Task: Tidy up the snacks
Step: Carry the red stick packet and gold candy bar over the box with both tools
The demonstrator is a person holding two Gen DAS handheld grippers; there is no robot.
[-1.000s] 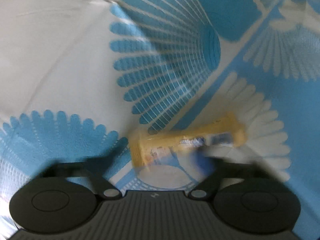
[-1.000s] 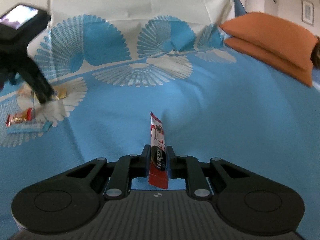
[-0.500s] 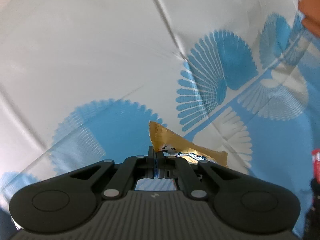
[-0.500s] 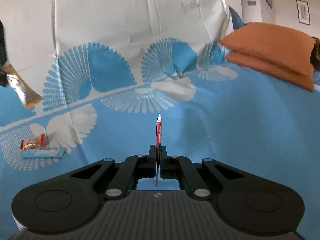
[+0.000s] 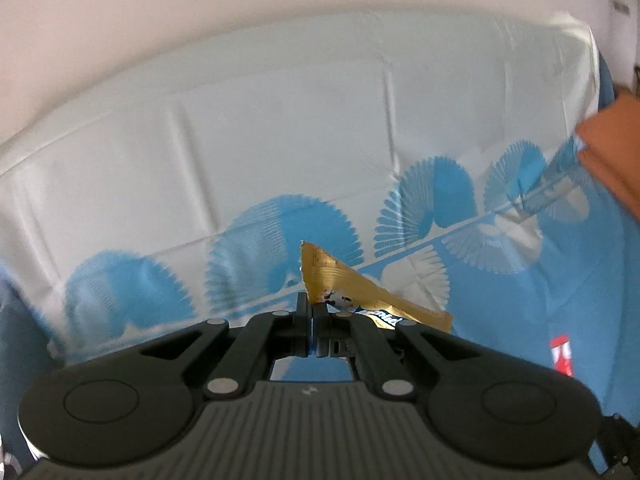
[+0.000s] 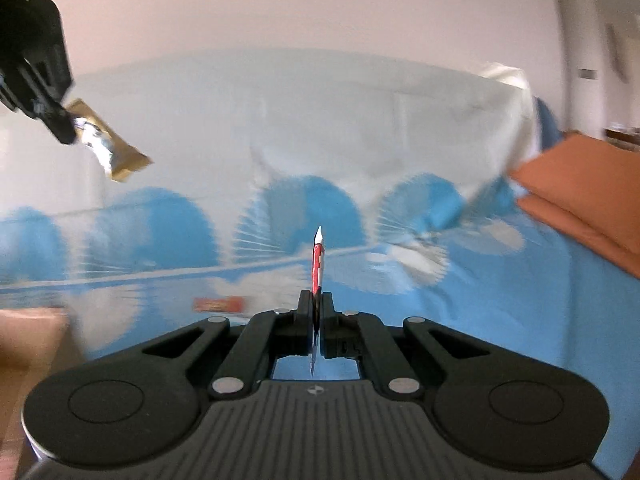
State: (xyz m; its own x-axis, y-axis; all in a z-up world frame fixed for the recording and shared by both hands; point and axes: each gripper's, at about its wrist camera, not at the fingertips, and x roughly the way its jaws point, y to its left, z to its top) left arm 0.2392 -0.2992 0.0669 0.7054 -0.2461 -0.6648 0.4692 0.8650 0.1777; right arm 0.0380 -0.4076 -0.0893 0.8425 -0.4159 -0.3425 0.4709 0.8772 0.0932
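Left tongs [image 5: 311,312]: jaws together, clamped on the corner of a gold snack wrapper [image 5: 360,292]. Wrapper fans out from the jaws toward 1–3 o'clock, held clear of the bed [image 5: 280,128] below. In the right wrist view the same tongs [image 6: 66,132] sit at 10 o'clock, the wrapper [image 6: 112,150] hanging from them toward 4 o'clock, in the air.

Right tongs [image 6: 316,312]: jaws together, clamped on a thin red-and-white sachet [image 6: 317,258], seen edge-on, upright, tip pointing to 12 o'clock. A sliver of this sachet [image 5: 560,354] shows at 3 o'clock in the left wrist view.

Outward: bed sheet is white at the far side, blue with fan motifs nearer. A small red snack packet [image 6: 218,303], blurred, lies on the sheet at 9 o'clock of the right tongs, near them. Cardboard box edge [image 6: 32,344] at 8 o'clock. Orange cushions [image 6: 580,196], stacked, at 2–3 o'clock on the bed; also [image 5: 612,160] at 2 o'clock.
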